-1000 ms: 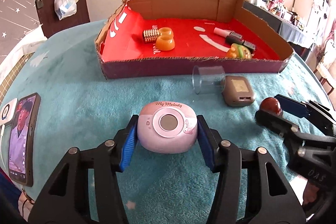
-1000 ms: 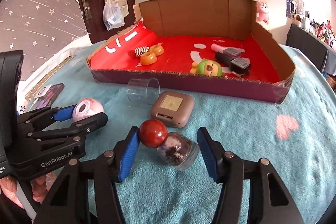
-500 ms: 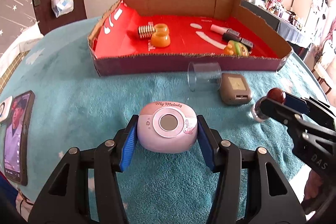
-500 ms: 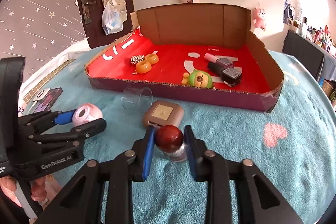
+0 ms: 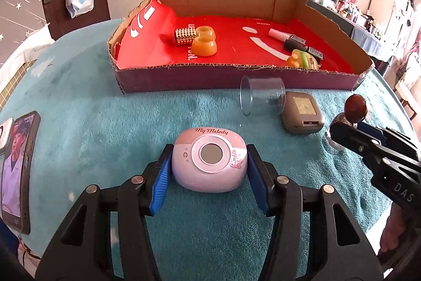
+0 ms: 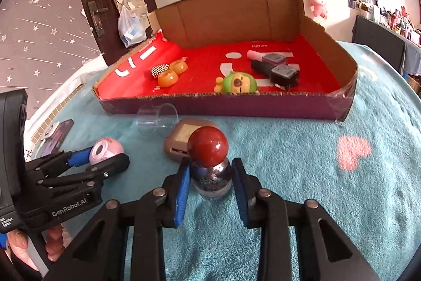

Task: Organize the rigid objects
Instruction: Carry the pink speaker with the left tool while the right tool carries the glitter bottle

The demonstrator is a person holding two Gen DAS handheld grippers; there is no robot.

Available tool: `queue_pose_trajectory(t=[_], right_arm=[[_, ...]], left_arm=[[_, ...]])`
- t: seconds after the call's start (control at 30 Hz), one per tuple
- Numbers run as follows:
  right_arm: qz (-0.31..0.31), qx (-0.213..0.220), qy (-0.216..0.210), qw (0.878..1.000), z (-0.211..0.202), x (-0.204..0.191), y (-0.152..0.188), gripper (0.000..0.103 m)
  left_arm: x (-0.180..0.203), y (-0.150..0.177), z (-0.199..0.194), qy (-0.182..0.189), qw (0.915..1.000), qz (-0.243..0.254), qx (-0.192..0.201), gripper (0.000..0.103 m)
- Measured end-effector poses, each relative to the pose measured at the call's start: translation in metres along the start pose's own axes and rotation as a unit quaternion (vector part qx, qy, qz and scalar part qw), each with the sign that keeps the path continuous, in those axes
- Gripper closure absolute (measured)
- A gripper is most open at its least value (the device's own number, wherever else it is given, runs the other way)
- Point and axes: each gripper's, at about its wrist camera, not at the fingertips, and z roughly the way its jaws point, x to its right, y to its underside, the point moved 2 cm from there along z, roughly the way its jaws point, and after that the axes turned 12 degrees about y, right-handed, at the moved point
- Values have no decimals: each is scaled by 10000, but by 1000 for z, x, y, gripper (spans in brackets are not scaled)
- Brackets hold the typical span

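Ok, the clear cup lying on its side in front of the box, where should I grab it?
Grip the clear cup across its curved wall near the middle, coming from above. It lies on its side beside the grey case, mouth facing left in the left wrist view, so the jaws should straddle the cylinder, squeezing gently.

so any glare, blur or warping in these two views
Left wrist view: sharp, black corners, fisheye bends the cardboard box front; a soft glint shows on the clear cup. Right wrist view: highlight on the red ball stopper, bright washed-out wall at upper right, slightly softer focus.
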Motion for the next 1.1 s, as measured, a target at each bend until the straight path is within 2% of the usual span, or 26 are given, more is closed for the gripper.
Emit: queue_pose_trajectory(t=[0.53,1.1], right_arm=[[-11,355,-240,9991,-29,-8,-27,70],[9,553,-252,9982,-32,-7,-55,70]], left_arm=[[7,-24,-22,70,9992,186,333,52],[11,-69,-28,134,9969,346,697,52]])
